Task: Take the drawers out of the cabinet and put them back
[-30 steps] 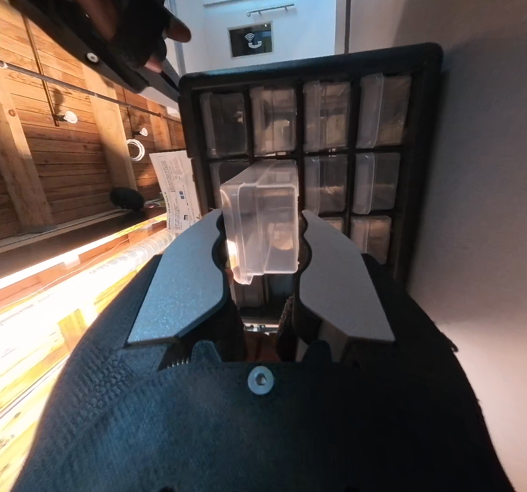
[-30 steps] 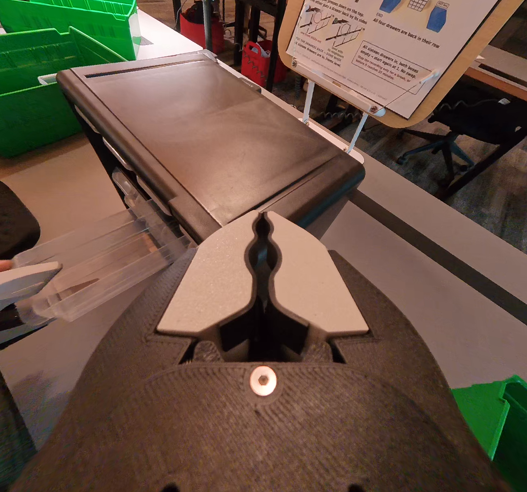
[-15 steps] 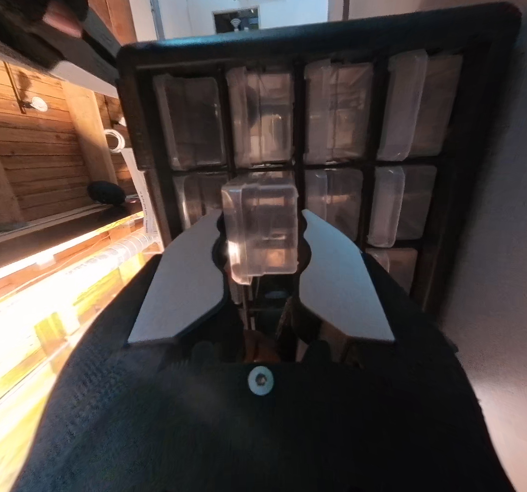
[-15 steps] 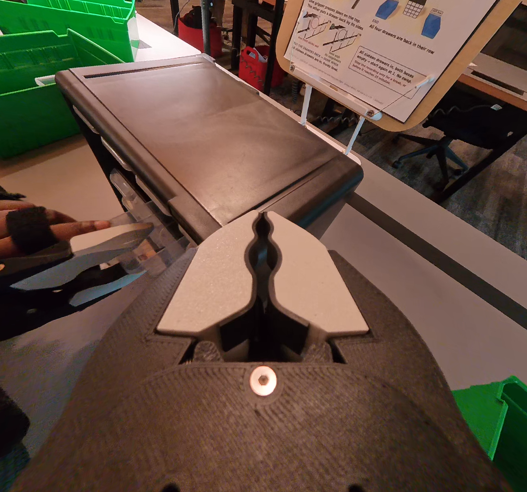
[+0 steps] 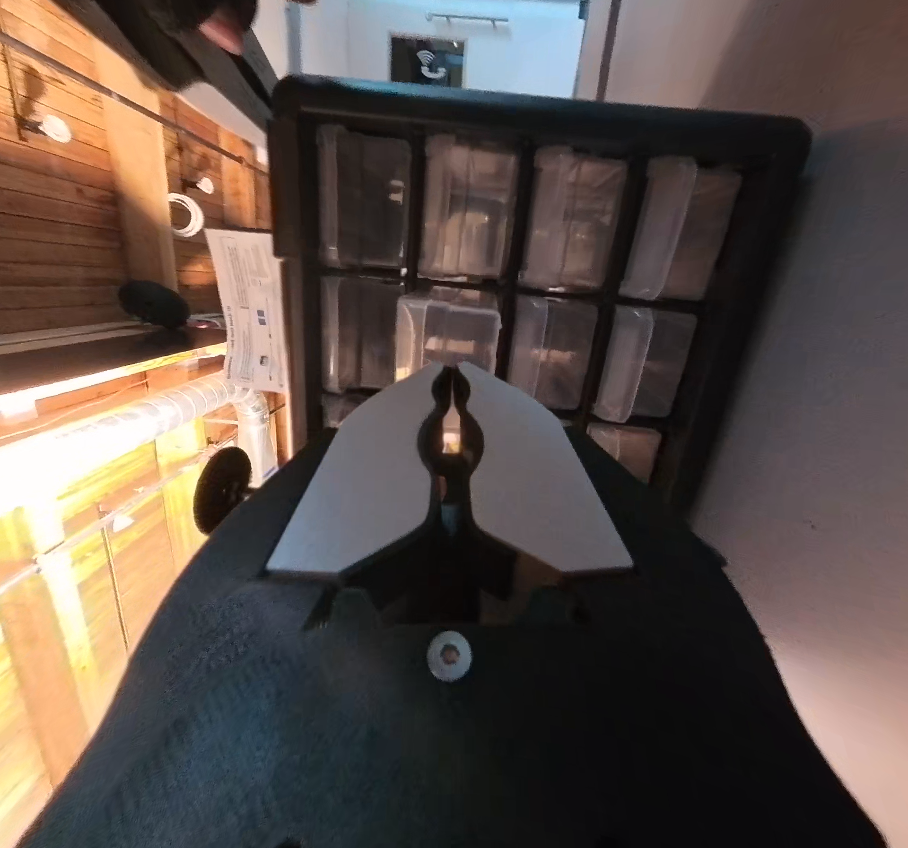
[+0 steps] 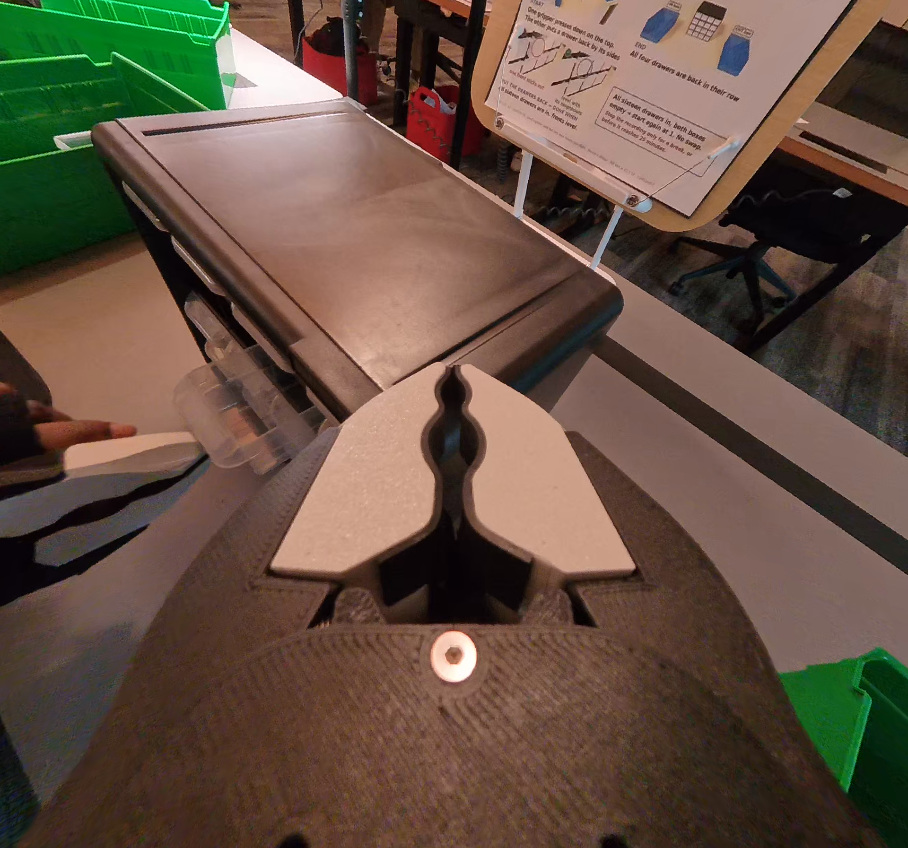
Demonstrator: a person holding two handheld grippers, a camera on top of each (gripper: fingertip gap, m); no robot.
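Observation:
The black cabinet (image 5: pixel 540 102) fills the left wrist view, rotated, with clear drawers in its slots. One clear drawer (image 5: pixel 447 333) sticks out of its slot in the second row. My left gripper (image 5: pixel 453 370) is shut and empty, its tips just in front of that drawer's face. In the right wrist view my right gripper (image 6: pixel 452 370) is shut and empty at the near edge of the cabinet top (image 6: pixel 368 235). The protruding drawer (image 6: pixel 236 421) shows there too, with the left gripper's fingers (image 6: pixel 127 456) just short of it.
Green bins (image 6: pixel 98 88) stand behind the cabinet at the left, and another green bin (image 6: pixel 860 726) sits at the lower right. An instruction board (image 6: pixel 663 63) stands on a stand behind the cabinet. The grey table (image 6: pixel 737 505) runs to the right.
My left gripper pushed the clear drawer most of the way into its slot, let go of it, backed off slightly and shut its jaws. The right gripper has stayed on the cabinet top.

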